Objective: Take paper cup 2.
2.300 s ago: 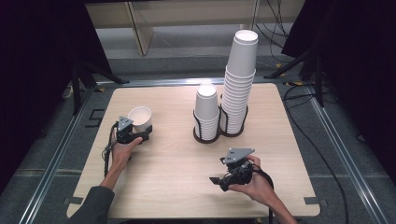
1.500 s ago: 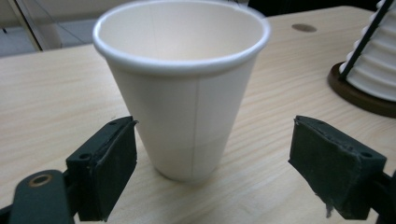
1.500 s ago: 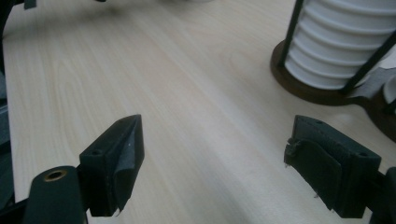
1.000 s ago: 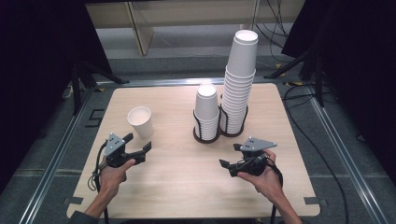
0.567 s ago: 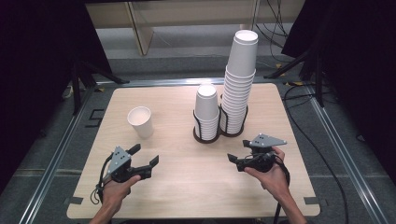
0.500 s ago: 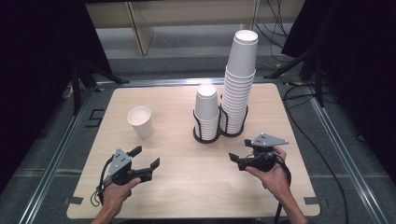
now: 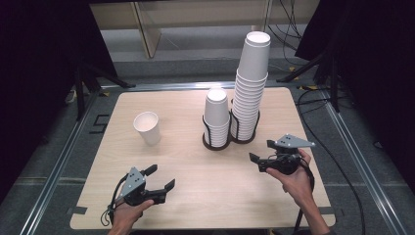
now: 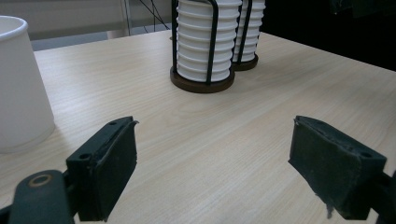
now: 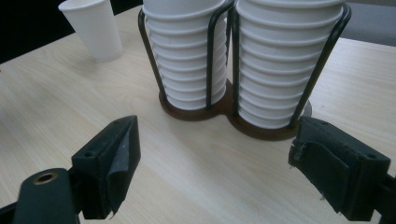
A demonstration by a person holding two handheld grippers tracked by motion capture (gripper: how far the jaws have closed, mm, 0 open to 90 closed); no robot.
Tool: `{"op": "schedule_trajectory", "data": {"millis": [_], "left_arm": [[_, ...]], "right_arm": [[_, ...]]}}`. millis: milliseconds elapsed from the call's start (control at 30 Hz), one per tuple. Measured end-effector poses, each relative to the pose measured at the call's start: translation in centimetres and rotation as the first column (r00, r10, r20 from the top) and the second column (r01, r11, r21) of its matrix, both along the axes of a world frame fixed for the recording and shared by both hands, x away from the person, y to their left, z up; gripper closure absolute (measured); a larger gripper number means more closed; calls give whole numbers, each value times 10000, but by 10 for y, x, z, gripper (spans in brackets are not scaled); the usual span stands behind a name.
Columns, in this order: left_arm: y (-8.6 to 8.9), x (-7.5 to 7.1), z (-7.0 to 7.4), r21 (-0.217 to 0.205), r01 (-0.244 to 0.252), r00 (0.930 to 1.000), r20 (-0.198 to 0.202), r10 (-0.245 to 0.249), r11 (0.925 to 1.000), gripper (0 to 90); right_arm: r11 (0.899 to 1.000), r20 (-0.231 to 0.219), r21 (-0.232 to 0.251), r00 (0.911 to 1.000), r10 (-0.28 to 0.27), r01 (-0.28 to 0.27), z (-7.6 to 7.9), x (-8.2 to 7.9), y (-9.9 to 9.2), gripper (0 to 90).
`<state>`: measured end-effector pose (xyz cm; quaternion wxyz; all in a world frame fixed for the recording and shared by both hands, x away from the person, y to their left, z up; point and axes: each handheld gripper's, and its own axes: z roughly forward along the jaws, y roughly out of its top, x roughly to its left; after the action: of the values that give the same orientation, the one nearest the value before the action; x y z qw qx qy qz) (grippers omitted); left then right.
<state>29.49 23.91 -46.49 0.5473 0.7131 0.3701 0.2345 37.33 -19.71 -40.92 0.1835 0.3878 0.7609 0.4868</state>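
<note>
the left gripper [image 7: 159, 178], held in the person's left hand [image 7: 128, 215] near the front edge of the pale wooden table [image 7: 186, 161], has its black jaws spread wide with nothing between them. the right gripper [image 7: 262, 157] is also released and empty, its jaws facing the dark wire rack holding two stacks of white paper cups [image 7: 230, 139]. the single white paper cup [image 7: 147, 128] stands upright on the table's left part, well apart from both grippers.
</note>
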Motion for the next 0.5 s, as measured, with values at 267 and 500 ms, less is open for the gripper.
{"op": "schedule_trajectory", "data": {"millis": [267, 500], "left_arm": [[-3, 1, -4, 92, 288, 9995, 104, -289, 9995, 143], [-5, 1, -5, 322, 431, 9991, -13, -431, 9986, 143]], "right_arm": [[9999, 620, 131, 9981, -17, 9, 29, 7, -4, 156], [9968, 723, 786, 9973, -162, 105, 56, 20, -5, 156]]}}
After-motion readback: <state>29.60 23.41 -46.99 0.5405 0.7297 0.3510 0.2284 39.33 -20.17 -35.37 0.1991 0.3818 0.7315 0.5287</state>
